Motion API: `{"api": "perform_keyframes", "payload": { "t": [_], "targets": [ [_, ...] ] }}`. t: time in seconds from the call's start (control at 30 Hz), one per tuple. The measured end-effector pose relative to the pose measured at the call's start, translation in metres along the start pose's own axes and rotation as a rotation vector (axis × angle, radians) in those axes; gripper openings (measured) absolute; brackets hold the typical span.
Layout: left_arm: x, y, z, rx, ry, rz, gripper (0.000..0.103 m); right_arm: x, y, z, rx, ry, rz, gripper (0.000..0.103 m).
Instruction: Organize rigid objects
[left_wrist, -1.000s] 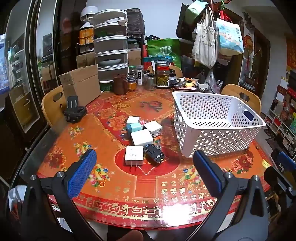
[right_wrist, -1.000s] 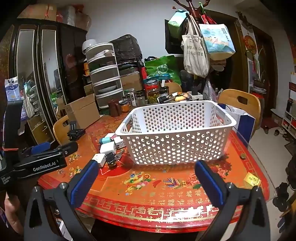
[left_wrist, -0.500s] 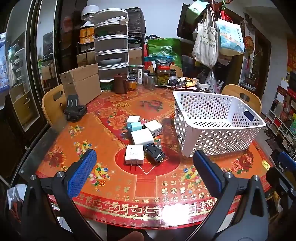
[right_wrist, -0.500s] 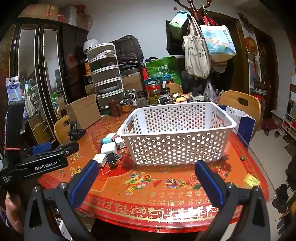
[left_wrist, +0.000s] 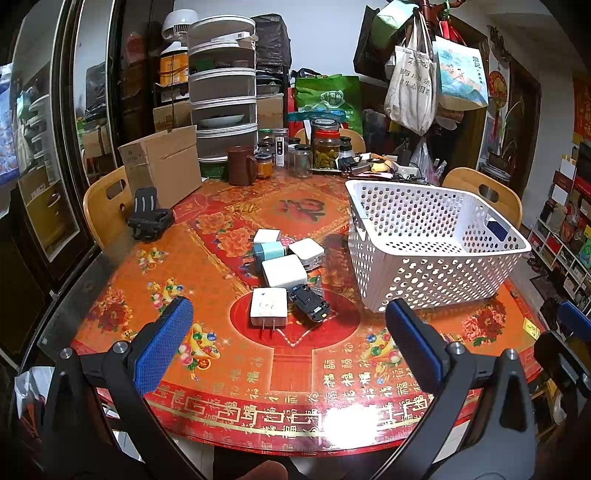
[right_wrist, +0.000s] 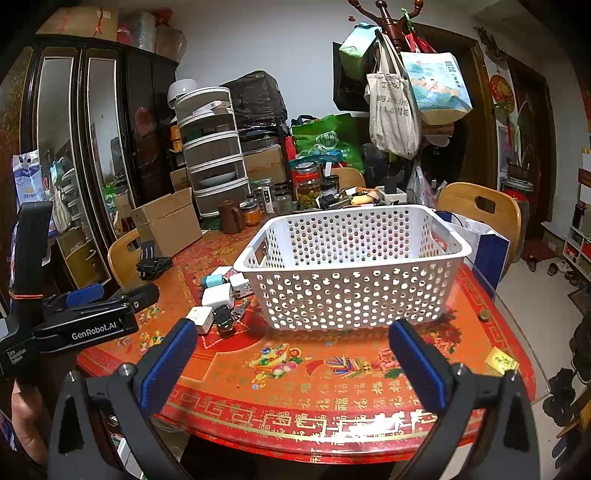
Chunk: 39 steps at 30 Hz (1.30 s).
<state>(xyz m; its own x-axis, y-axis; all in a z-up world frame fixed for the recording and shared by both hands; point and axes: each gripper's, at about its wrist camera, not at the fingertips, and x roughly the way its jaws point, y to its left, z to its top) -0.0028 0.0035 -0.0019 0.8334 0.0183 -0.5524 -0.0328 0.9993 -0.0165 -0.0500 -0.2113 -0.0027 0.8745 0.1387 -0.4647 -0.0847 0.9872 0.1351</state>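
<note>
Several small plug adapters lie in a cluster on the red patterned table: a white one with prongs (left_wrist: 268, 307), a bigger white cube (left_wrist: 284, 270), a teal one (left_wrist: 268, 252), and a black adapter (left_wrist: 309, 304). A white perforated basket (left_wrist: 436, 254) stands empty to their right. My left gripper (left_wrist: 291, 347) hovers open near the table's front edge, short of the white pronged adapter. Over the front edge, facing the basket (right_wrist: 351, 295), my right gripper (right_wrist: 293, 360) is open too. The adapter cluster (right_wrist: 218, 299) sits left of the basket in that view.
A black phone holder (left_wrist: 147, 216) and a cardboard box (left_wrist: 162, 166) sit at the table's left. Jars and a brown mug (left_wrist: 240, 170) crowd the far edge. Wooden chairs (left_wrist: 484, 192) ring the table. A hand holds the left gripper's body (right_wrist: 74, 325).
Both grippers have drifted only slightly; the views are nearly the same. No object has moved.
</note>
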Motion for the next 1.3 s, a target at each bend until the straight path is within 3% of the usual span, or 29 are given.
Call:
{"api": "perform_keyframes", "payload": {
  "t": [1.3],
  "targets": [
    [0.0026, -0.0029, 0.0012, 0.003, 0.015, -0.004, 0.103, -0.0025, 0.0013, 0.0008, -0.010, -0.001, -0.003, 0.103]
  ]
}}
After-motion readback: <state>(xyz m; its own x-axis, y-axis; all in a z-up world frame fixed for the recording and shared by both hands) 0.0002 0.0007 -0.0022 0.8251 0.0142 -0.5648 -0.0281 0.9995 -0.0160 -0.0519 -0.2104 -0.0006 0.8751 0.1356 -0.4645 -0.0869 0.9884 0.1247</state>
